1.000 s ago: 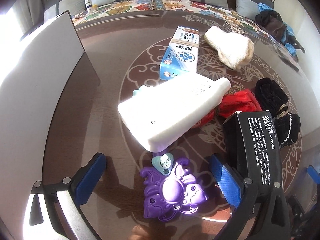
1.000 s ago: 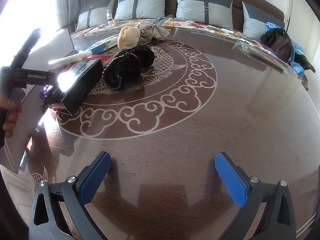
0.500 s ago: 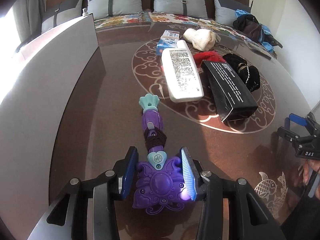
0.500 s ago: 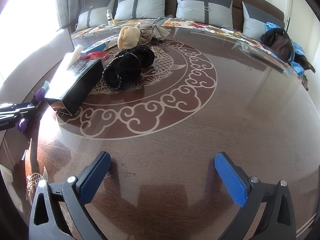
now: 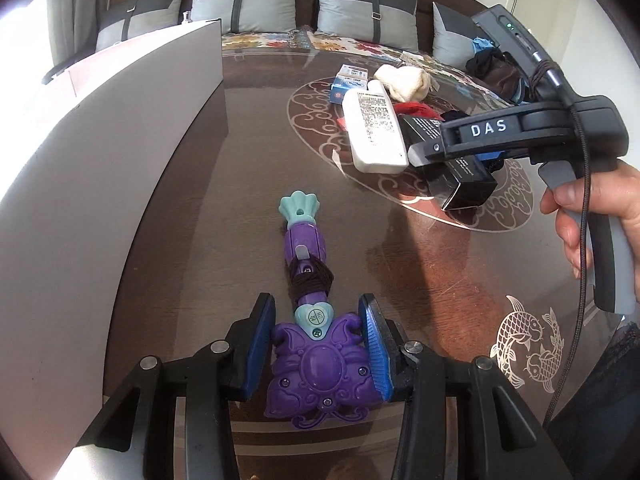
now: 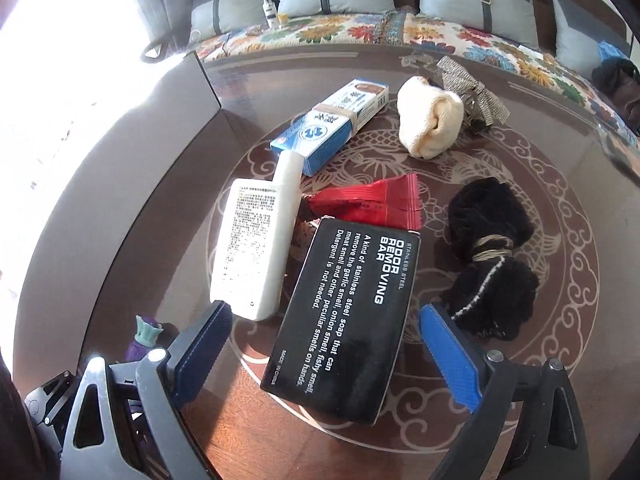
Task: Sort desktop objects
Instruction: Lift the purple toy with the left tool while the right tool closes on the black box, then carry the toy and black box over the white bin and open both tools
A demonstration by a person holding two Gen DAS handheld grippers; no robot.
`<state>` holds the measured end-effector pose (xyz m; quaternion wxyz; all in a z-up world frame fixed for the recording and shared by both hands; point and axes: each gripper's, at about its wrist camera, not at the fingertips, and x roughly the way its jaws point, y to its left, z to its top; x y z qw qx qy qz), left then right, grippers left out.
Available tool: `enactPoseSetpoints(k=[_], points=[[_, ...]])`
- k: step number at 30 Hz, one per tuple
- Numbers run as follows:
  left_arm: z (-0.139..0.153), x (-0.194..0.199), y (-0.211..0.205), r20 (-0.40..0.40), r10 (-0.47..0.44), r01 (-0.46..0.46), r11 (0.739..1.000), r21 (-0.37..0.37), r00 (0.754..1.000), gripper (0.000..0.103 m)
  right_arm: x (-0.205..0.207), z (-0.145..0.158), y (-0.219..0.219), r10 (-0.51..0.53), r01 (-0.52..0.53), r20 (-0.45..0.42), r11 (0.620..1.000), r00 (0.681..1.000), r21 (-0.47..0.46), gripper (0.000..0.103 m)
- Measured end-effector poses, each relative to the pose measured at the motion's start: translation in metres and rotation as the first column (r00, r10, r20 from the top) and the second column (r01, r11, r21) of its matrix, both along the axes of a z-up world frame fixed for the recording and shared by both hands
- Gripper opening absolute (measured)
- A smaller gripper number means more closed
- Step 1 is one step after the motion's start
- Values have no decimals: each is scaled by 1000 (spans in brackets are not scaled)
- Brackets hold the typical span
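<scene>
My left gripper (image 5: 318,344) is shut on the head of a purple toy wand (image 5: 308,320) with a teal tip, which lies along the brown table. My right gripper (image 6: 324,344) is open and hovers over a black "Odor Removing Bar" box (image 6: 348,312), its fingers on either side of the box's near end. The right gripper also shows in the left wrist view (image 5: 520,136), held by a hand above the box (image 5: 460,176). A white bottle (image 6: 256,240) lies left of the box. The wand's tip (image 6: 146,334) peeks in at the lower left of the right wrist view.
A red packet (image 6: 372,200), a blue-white carton (image 6: 332,124), a cream rolled cloth (image 6: 430,120), a grey bow (image 6: 472,92) and black rolled fabric (image 6: 492,252) lie around the box. A tall white panel (image 5: 100,128) stands along the table's left side.
My right gripper has moved from open table to above the black box. My left gripper still holds the wand, which has stayed in place on the table.
</scene>
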<state>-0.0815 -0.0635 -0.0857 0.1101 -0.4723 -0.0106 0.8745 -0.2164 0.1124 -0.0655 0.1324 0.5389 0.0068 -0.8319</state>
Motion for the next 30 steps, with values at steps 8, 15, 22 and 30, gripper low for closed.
enactPoseSetpoints(k=[8, 15, 22, 30], points=[[21, 12, -10, -54, 0, 7, 993, 115, 999, 43, 34, 16, 32, 43, -44, 21, 999, 999, 28, 59], [95, 22, -47, -182, 65, -17, 966, 258, 981, 43, 58, 84, 18, 106, -109, -67, 993, 992, -38, 59], [144, 27, -155, -235, 238, -194, 961, 196, 942, 43, 53, 149, -136, 293, -331, -206, 924, 934, -190, 59], [75, 17, -250, 16, 428, -427, 896, 118, 904, 44, 58, 109, -303, 473, -504, -191, 846, 860, -174, 59]])
